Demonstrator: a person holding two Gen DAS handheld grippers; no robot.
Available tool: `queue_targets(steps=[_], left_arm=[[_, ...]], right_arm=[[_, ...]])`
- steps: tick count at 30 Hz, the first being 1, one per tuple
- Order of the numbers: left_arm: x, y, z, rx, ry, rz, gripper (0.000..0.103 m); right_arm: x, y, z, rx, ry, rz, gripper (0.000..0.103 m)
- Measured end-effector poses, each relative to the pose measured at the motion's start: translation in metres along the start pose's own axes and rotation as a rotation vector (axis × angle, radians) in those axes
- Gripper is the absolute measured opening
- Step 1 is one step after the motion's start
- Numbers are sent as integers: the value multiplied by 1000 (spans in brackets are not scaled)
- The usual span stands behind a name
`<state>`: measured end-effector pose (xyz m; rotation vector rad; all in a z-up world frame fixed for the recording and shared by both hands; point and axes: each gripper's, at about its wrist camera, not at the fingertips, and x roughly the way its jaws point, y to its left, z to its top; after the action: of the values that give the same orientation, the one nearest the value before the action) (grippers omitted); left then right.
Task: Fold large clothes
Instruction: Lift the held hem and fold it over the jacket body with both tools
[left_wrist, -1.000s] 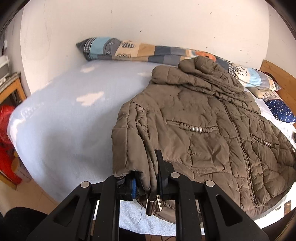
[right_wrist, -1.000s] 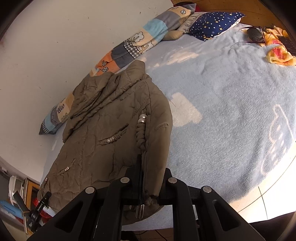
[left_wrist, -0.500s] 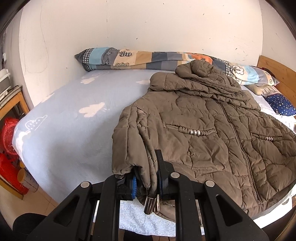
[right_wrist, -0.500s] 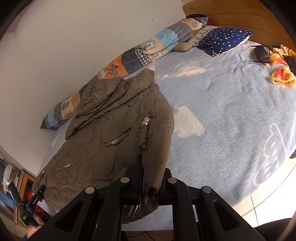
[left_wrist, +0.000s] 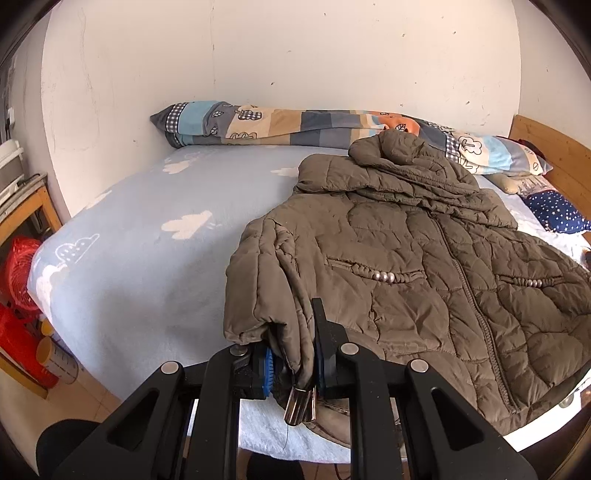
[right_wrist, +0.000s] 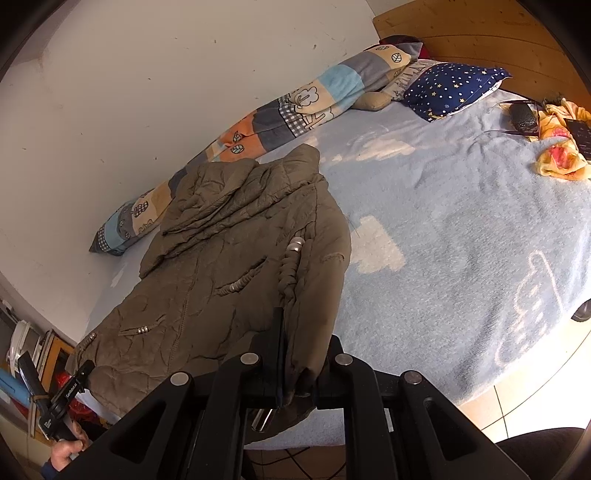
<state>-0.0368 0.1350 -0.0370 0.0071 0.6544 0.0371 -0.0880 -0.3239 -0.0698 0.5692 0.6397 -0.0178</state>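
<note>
A brown quilted jacket (left_wrist: 406, 258) lies front up on a light blue bed (left_wrist: 147, 251), collar toward the wall. My left gripper (left_wrist: 295, 365) is shut on the jacket's folded-in sleeve at the hem's left side. My right gripper (right_wrist: 299, 373) is shut on the other folded-in sleeve of the jacket (right_wrist: 229, 258) at the hem's right side. Both sleeves lie folded over the jacket's front. The left gripper also shows in the right wrist view (right_wrist: 62, 406), held in a hand at the lower left.
A patchwork rolled quilt (left_wrist: 295, 125) lies along the wall. A star-print navy pillow (right_wrist: 450, 88) and a yellow cloth (right_wrist: 561, 147) with dark small items sit near the wooden headboard (right_wrist: 480, 33). Red baskets (left_wrist: 18, 295) and a wooden shelf stand left of the bed.
Both grippers have pulled back and risen a little while holding the jacket; the jacket's hem has come nearer the bed's front edge. The grips have not changed.
</note>
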Motion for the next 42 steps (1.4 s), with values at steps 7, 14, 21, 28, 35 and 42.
queue_targets(steps=[7, 14, 21, 28, 35, 42], left_arm=[[-11, 7, 6, -2, -14, -22, 16], [-12, 12, 9, -6, -11, -29, 16], [-12, 12, 8, -8, -12, -30, 16], [-15, 14, 12, -9, -20, -28, 16], [-18, 12, 19, -4, -26, -29, 16], [-30, 14, 45, -18, -51, -35, 16]], right_arm=[[-16, 1, 2, -7, -11, 15, 10], [-22, 1, 1, -7, -10, 22, 10], [-25, -2, 2, 3, -12, 37, 10], [-26, -4, 5, 6, -11, 49, 10], [-31, 2, 12, -4, -21, 64, 10], [-40, 19, 27, -35, -48, 81, 10]])
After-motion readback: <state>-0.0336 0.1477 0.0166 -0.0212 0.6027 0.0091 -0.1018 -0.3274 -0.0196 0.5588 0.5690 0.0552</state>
